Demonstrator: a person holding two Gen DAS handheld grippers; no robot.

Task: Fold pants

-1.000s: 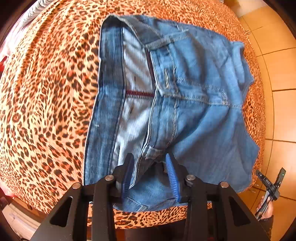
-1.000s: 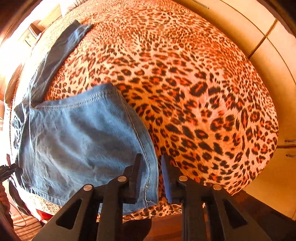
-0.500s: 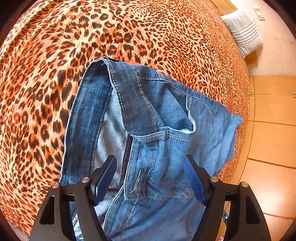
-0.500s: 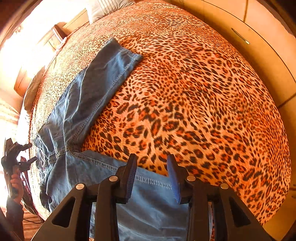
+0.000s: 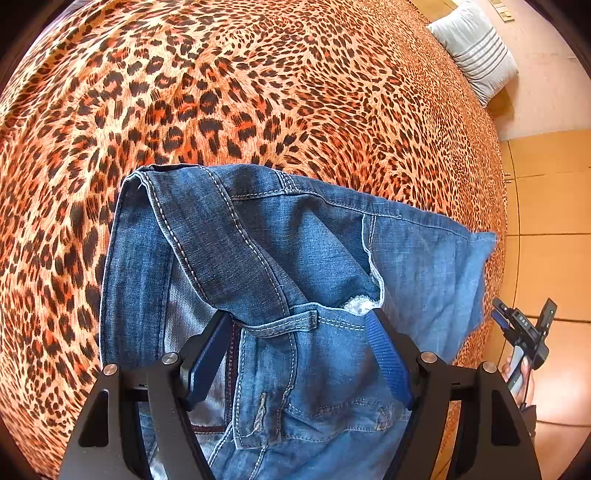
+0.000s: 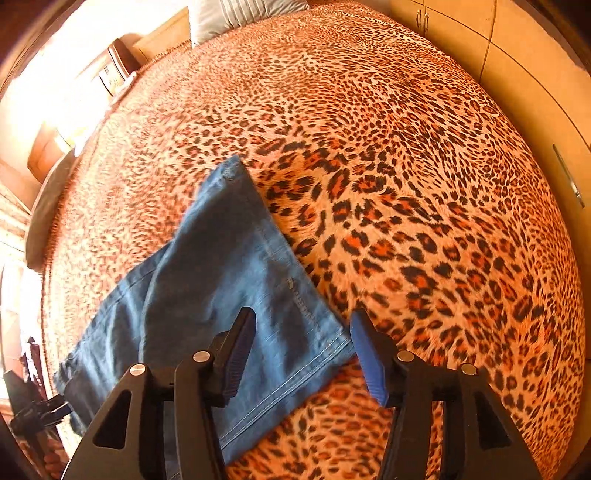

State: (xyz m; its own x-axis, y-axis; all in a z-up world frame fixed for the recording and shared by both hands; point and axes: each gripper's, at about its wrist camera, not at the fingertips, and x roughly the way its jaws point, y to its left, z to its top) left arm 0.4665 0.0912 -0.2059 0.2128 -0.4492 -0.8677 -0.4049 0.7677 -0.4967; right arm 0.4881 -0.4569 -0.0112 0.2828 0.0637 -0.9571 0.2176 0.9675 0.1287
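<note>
The jeans (image 5: 295, 266) lie on the bed (image 5: 258, 92), seemingly folded lengthwise only, with cross folds left; left hand-held gripper (image 5: 299, 354) and right hand-held gripper (image 6: 303, 350) hover over them, jaws apart, having just been opening

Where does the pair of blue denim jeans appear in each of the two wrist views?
Left wrist view: the blue denim jeans, waistband end, fill the lower centre, under the open left gripper.
Right wrist view: the jeans, a leg with its hem, lie lower left, partly between the open right gripper's jaws.
Shared landmark: the grey striped pillow at the far end of the leopard-print bedspread.
</note>
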